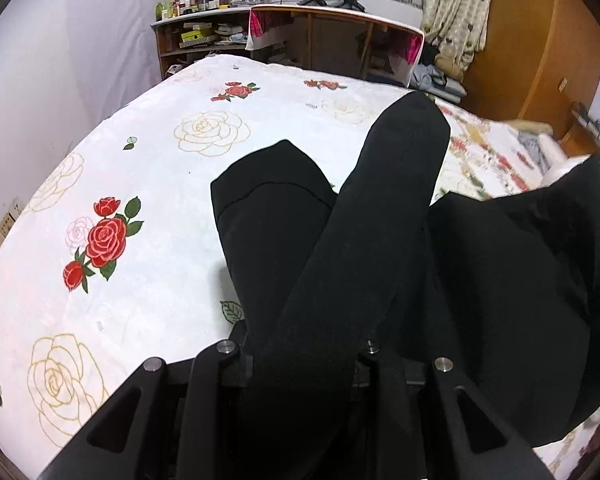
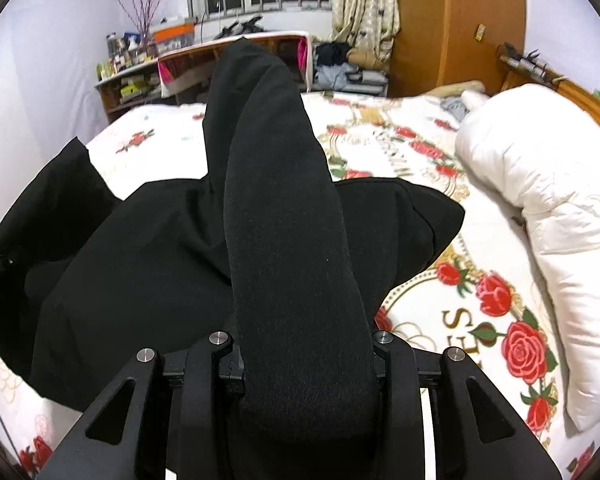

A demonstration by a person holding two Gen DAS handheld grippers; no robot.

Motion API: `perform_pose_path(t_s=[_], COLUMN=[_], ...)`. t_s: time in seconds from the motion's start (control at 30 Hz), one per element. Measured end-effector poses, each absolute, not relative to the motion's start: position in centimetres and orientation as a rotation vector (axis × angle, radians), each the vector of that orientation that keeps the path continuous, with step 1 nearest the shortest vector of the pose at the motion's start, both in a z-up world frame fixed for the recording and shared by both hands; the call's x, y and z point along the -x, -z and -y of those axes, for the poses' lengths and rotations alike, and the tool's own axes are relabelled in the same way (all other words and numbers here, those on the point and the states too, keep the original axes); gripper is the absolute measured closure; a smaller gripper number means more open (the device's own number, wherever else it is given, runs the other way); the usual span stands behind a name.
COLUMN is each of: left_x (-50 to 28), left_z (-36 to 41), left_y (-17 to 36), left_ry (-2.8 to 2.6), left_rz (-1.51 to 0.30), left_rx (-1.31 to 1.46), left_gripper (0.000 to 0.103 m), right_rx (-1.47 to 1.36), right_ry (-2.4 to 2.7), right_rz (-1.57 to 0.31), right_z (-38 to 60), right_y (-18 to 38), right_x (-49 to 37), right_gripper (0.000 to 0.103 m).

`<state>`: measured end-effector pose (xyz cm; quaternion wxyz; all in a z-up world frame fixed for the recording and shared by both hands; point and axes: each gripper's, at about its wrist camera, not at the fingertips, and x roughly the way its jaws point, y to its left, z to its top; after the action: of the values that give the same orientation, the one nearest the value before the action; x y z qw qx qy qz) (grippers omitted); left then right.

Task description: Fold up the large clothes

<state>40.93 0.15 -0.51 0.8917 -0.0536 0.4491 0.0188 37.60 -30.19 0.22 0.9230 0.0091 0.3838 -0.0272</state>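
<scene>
A large black garment [image 1: 500, 272] hangs lifted above a bed with a white rose-print sheet [image 1: 140, 160]. My left gripper [image 1: 304, 360] is shut on a thick fold of it; the cloth stands up over the fingers and hides their tips. A loose end of the garment [image 1: 268, 200] droops toward the sheet on the left. In the right wrist view the same black garment [image 2: 140, 260] spreads to the left, and my right gripper [image 2: 304, 356] is shut on another bunched fold that rises up the middle of the picture. The fingertips there are covered too.
A white duvet [image 2: 540, 184] is piled on the right side of the bed. Beyond the far edge stand a wooden shelf unit [image 1: 196, 36] crowded with bottles and boxes, a curtain [image 1: 456, 8] and an orange-brown wardrobe [image 1: 540, 40]. A wall [image 1: 40, 60] runs along the bed's left side.
</scene>
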Motion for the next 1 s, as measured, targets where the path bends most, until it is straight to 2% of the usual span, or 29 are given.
perform_pose_path(t_s=[0.5, 0.67, 1.0], left_x=[-32.2, -29.5, -30.0], left_z=[-0.6, -0.7, -2.7], left_y=[-1.6, 0.8, 7.7], left_ry=[0.002, -0.010, -0.092], left_rz=[-0.815, -0.835, -0.959], left_rx=[0.098, 0.075, 0.056], left_gripper=[0.078, 0.078, 0.074], right_rx=[0.001, -0.042, -0.107], right_ry=[0.106, 0.121, 0.147], right_rz=[-0.617, -0.655, -0.792], right_z=[28.2, 28.6, 30.4], right_y=[-2.1, -0.2, 5.0], right_x=[-27.7, -24.6, -24.4], right_gripper=[0.070, 0.070, 0.068])
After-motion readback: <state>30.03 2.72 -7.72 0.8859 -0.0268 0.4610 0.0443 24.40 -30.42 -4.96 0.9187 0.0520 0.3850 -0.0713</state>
